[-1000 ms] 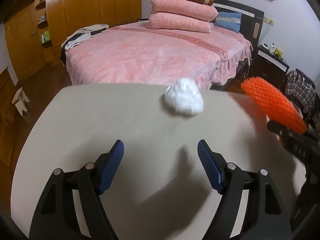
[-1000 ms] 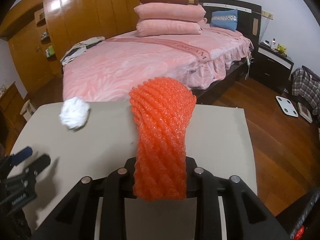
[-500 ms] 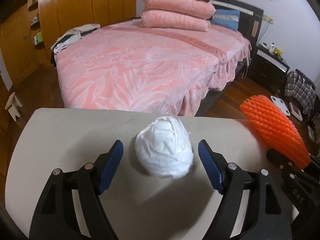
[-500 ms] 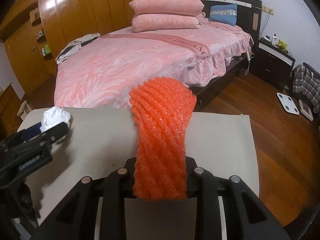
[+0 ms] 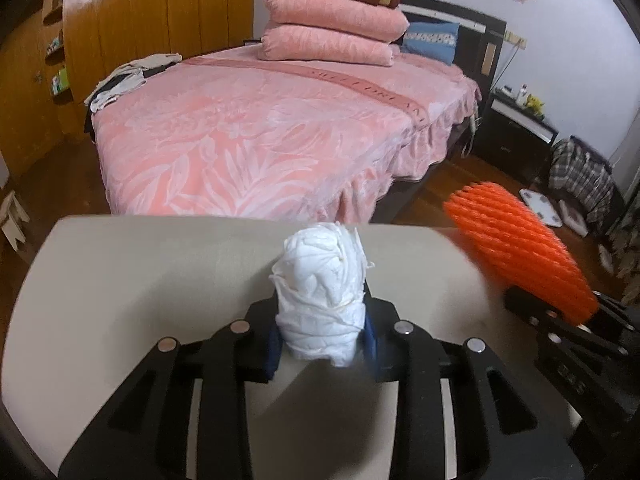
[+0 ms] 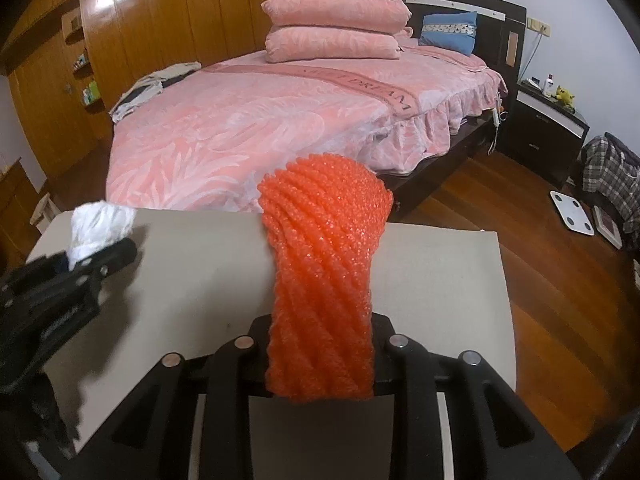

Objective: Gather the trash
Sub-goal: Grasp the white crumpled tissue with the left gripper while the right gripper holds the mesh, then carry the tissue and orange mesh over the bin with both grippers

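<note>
A: A bedroom: a beige table (image 5: 120,280) stands before the pink bed (image 5: 260,136), with wooden floor (image 6: 540,280) off to the right.

B: And the trash?

A: The white crumpled tissue (image 5: 324,300) sits mid-table, between the blue pads of the left gripper (image 5: 323,344). A second ago those jaws stood wide with the wad lying far off near the table's far edge; half a second ago they straddled it. Now they are closing and the pads already press its sides, squeezing it narrow.

B: The other piece?

A: The orange foam net (image 6: 324,280) is pinched upright in the right gripper (image 6: 320,364), narrow jaws clamped on its lower part, just as a second ago.

B: So what does it mean?

A: Likely both pieces are in hand, with no bin in view yet.

B: Room to move?

A: The tissue sits just short of the far edge, nearest the bed. The table is otherwise bare, and the two grippers are near each other, so lifting straight up looks safest.
</note>
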Demonstrator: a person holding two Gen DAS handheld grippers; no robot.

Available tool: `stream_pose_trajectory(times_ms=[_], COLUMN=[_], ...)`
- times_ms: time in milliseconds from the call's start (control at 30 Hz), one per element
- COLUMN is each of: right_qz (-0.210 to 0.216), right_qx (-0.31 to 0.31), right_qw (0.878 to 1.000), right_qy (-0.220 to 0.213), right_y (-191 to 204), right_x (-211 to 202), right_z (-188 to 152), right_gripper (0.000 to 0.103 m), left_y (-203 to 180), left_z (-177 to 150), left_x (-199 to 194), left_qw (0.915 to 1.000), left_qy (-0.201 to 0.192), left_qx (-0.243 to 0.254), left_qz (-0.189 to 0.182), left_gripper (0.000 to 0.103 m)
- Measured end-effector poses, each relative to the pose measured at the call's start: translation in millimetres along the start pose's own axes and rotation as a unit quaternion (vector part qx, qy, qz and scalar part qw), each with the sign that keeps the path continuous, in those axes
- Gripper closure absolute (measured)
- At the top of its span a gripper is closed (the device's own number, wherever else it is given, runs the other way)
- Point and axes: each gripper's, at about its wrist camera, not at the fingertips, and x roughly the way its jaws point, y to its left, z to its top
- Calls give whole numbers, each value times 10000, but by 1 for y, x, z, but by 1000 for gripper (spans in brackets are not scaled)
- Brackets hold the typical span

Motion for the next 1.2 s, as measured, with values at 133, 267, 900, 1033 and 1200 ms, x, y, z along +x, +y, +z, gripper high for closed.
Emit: stream_pose_trajectory(times_ms=[133, 267, 900, 1033, 1200], right_qz=[112, 281, 626, 643, 660], right_qx=[32, 160, -164, -178, -162], right_qw=[9999, 9995, 9977, 9970, 9958], right_qy=[-75, -32, -205, -388, -614], right_y=[1, 0, 3, -2, -7], right_x=[-15, -37, -159, -187, -218], right_z=[-11, -31, -98, -101, -101], right_gripper=[74, 74, 74, 74, 74], left_y=[-2, -8, -34, -39, -55], left_z=[-26, -57, -124, -126, -124], left_x=[-27, -54, -160, -185, -217], left_qw=[10000, 9999, 9998, 9994, 9985], left_qy=[13, 37, -167, -326, -532], left_qx=[33, 103, 11, -3, 96], left_qz=[51, 88, 98, 99, 99], left_gripper=[72, 72, 71, 71, 71])
